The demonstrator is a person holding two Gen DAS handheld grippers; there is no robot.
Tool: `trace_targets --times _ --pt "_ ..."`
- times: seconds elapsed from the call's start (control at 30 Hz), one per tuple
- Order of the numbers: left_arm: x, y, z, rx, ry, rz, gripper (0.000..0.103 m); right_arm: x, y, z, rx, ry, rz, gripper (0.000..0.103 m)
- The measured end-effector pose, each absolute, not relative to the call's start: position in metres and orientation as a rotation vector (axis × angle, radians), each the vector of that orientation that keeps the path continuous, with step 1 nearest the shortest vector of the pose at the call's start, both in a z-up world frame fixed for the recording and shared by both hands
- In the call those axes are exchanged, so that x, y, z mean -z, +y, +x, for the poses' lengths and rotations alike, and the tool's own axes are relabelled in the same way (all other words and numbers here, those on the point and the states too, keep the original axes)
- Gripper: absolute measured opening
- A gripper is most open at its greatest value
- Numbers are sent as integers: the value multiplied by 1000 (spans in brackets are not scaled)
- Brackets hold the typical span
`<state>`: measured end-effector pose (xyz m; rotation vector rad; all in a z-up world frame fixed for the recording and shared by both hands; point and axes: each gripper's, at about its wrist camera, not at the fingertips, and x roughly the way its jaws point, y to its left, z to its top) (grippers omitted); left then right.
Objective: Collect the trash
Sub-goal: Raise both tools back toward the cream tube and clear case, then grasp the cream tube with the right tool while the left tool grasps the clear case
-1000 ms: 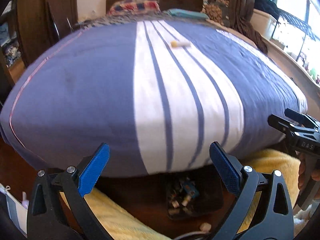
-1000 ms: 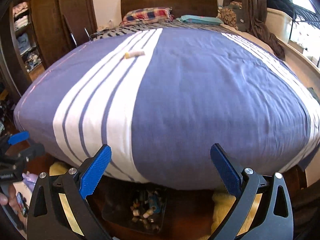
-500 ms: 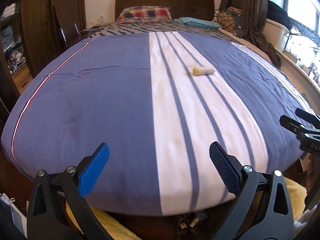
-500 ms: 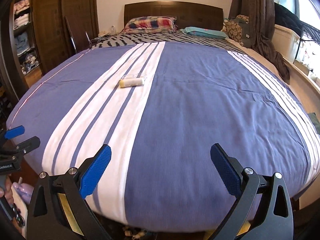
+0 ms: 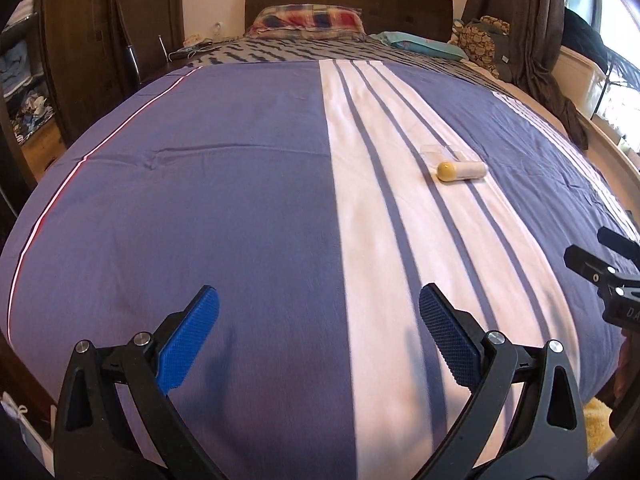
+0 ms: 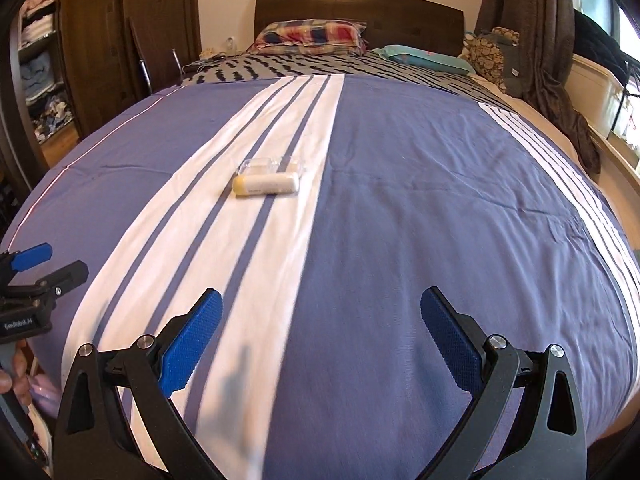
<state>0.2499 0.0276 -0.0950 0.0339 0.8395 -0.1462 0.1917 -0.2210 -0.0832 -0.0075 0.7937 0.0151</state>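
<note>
A small white tube with a yellow cap [image 5: 461, 171] [image 6: 266, 185] lies on its side on the white stripes of the blue bedspread [image 5: 240, 200] [image 6: 440, 220]. A clear plastic wrapper [image 5: 448, 154] [image 6: 272, 166] lies just behind it, touching it. My left gripper [image 5: 318, 340] hovers open over the near part of the bed, with the tube ahead and to the right. My right gripper [image 6: 320, 340] is open too, and the tube lies ahead to its left. Both hold nothing. Each gripper shows at the edge of the other's view.
A plaid pillow [image 5: 308, 20] and a teal pillow [image 5: 424, 46] lie by the dark headboard [image 6: 360, 12]. A dark wardrobe [image 6: 132, 32] with shelves of clothes stands on the left. Brown curtains [image 5: 520, 20] and a window ledge run along the right. A hand [image 6: 12, 376] grips the left tool.
Both grippers rose from below the foot of the bed to above the bedspread and moved forward. The tube now looks nearer. The box of clutter under the bed has dropped out of view.
</note>
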Motion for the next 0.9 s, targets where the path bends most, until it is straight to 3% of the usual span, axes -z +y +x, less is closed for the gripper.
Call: trace_targets --times 0.67,0.87,0.9 --pt "108 34 310 158 871 57 95 112 -174 317 -47 898 27 98" --pt "107 27 318 166 870 62 95 116 -174 332 -37 923 44 69" --pt "107 24 320 167 870 64 95 115 -176 332 -40 916 54 69"
